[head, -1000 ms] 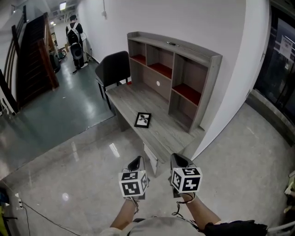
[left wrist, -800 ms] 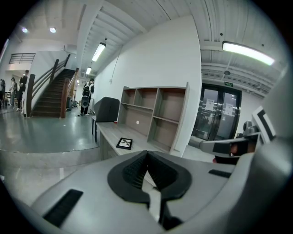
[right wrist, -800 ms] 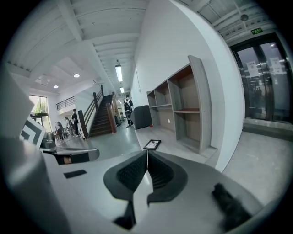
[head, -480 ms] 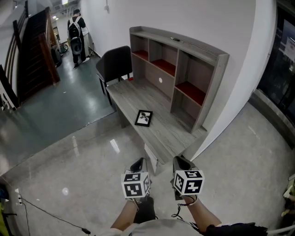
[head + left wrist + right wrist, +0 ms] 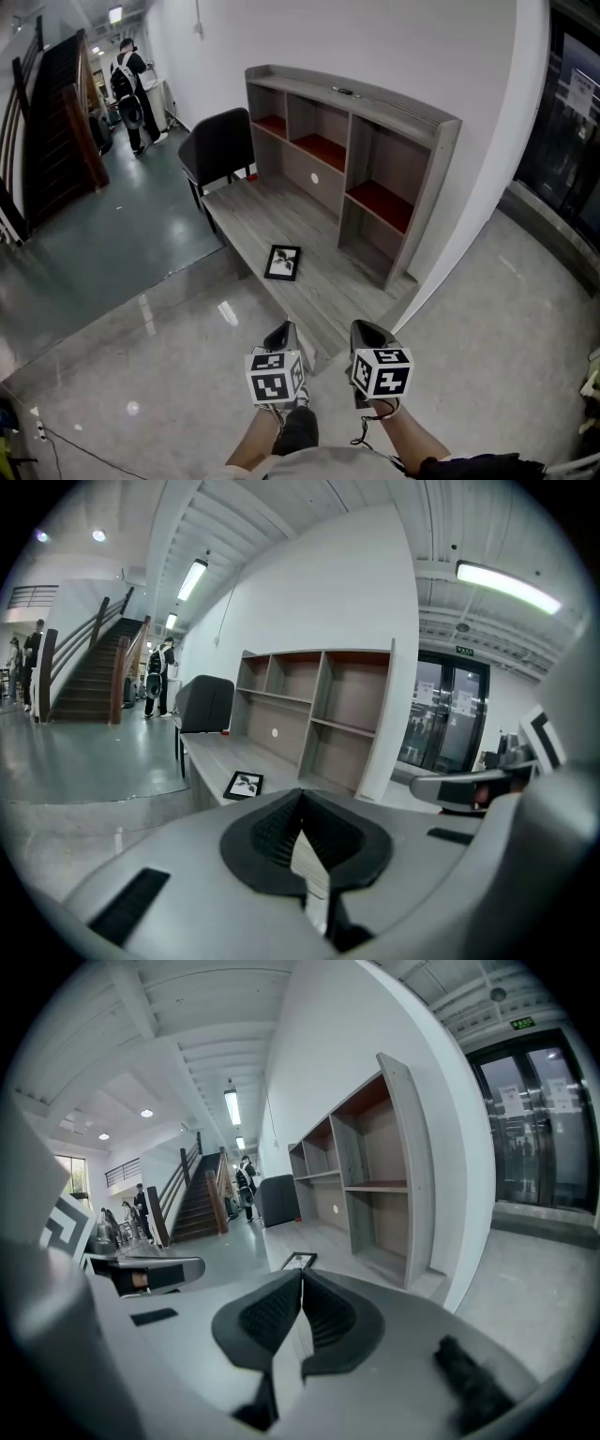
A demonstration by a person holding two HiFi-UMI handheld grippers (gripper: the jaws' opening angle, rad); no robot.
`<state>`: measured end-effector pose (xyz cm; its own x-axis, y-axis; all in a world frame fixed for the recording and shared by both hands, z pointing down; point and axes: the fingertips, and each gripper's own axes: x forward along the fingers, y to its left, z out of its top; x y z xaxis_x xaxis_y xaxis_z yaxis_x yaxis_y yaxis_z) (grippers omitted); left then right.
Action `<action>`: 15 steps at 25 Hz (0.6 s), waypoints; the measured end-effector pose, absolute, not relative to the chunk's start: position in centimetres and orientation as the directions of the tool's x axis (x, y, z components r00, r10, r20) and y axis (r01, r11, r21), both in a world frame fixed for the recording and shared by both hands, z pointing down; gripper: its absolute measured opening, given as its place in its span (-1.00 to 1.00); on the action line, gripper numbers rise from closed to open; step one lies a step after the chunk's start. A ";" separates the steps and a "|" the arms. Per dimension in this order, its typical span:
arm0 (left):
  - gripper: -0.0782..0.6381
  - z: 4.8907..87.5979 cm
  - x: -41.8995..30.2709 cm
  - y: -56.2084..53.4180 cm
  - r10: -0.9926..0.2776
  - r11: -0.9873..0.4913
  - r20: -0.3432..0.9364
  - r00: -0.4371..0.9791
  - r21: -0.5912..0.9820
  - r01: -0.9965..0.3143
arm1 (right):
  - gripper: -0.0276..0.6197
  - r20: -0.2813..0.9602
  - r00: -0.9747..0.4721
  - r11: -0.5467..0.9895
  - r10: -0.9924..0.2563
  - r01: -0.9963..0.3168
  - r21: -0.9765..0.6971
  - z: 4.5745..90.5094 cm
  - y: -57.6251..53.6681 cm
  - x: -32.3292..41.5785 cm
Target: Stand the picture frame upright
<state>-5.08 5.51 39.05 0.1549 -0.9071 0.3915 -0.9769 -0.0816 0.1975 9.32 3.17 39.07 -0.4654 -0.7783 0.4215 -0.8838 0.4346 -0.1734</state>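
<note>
A small black picture frame (image 5: 282,262) lies flat, face up, near the front edge of a long grey desk (image 5: 323,286). It also shows in the left gripper view as the frame (image 5: 244,785) and in the right gripper view as the frame (image 5: 298,1260). My left gripper (image 5: 279,331) and right gripper (image 5: 362,328) are held side by side over the floor, short of the desk's near end. Both are shut and empty, well apart from the frame.
A grey shelf unit (image 5: 356,159) with red-floored compartments stands on the desk against the white wall. A black chair (image 5: 214,150) sits at the desk's far end. A person (image 5: 127,80) stands far off by a staircase (image 5: 56,103). Glass doors (image 5: 572,122) are at the right.
The view has shifted: the desk and frame sit slightly lower and further left in the head view. Both grippers have come a little closer to the desk's near end, still shut.
</note>
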 end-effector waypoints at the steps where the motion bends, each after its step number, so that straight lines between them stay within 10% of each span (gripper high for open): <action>1: -0.75 38.9 -5.3 4.8 -0.908 -0.084 0.388 0.156 0.197 -0.977 | -0.82 0.419 -0.464 0.432 -0.780 -0.885 -0.174 39.0 2.5 9.2; 15: -0.75 40.2 -7.3 -6.7 -0.901 -0.094 0.388 0.192 0.258 -0.962 | -0.82 0.446 -0.392 0.386 -0.805 -0.916 -0.107 39.0 -7.6 9.0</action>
